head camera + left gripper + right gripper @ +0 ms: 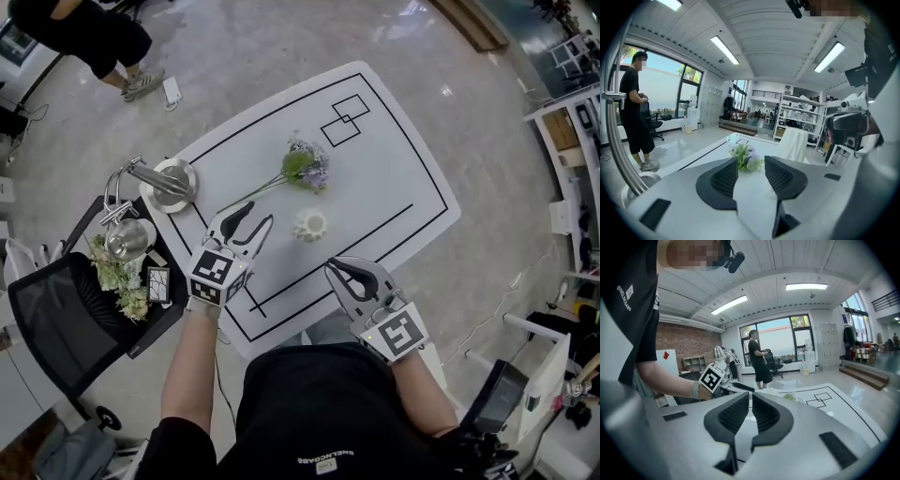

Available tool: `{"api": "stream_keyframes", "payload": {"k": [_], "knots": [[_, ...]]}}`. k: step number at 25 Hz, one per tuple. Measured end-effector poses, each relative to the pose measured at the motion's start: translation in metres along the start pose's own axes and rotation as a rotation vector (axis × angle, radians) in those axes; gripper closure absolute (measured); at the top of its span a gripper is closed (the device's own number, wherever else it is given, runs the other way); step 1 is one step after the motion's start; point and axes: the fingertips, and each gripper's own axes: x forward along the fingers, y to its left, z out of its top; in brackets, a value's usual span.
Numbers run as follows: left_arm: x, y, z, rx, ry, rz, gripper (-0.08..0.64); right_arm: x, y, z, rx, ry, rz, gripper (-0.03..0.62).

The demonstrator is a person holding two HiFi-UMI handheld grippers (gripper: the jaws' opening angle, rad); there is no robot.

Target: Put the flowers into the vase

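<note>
Flowers (305,169) lie flat on table (412,187), stem toward L gripper (255,217); vase (309,224) just beside, no flowers in it. Nothing done yet. L jaws wide, nothing btwn; R gripper (333,270) closed, empty. Left: grab, lift, insert.

White surface (403,150) in front of me, ruled with black lines (392,221), two overlapping squares (345,120) at its far end. Flowers (305,169) lie flat near the middle, stem trailing to my left. Small white vase (309,224) stands near them, on my side. Metal stand (171,181) on the left corner.
</note>
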Motion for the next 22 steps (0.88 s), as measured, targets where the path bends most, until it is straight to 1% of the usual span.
{"api": "stream_keyframes", "payload": {"k": [3,7,11,16,22], "knots": [[0.022,0.011,-0.01,0.031,0.044,0.013,0.393,0.002,-0.01,-0.002,0.001,0.005,-0.005,0.581],[0.049,0.025,-0.019,0.092,0.1,0.034,0.391,0.002,-0.021,-0.007,-0.001,0.022,-0.008,0.581],[0.072,0.032,-0.029,0.152,0.162,0.029,0.391,0.002,-0.029,-0.016,0.017,0.046,-0.02,0.581],[0.093,0.035,-0.038,0.297,0.28,0.017,0.391,0.005,-0.037,-0.022,0.029,0.062,-0.024,0.581],[0.112,0.038,-0.054,0.427,0.387,0.036,0.391,0.008,-0.047,-0.027,0.051,0.078,-0.034,0.581]]}}
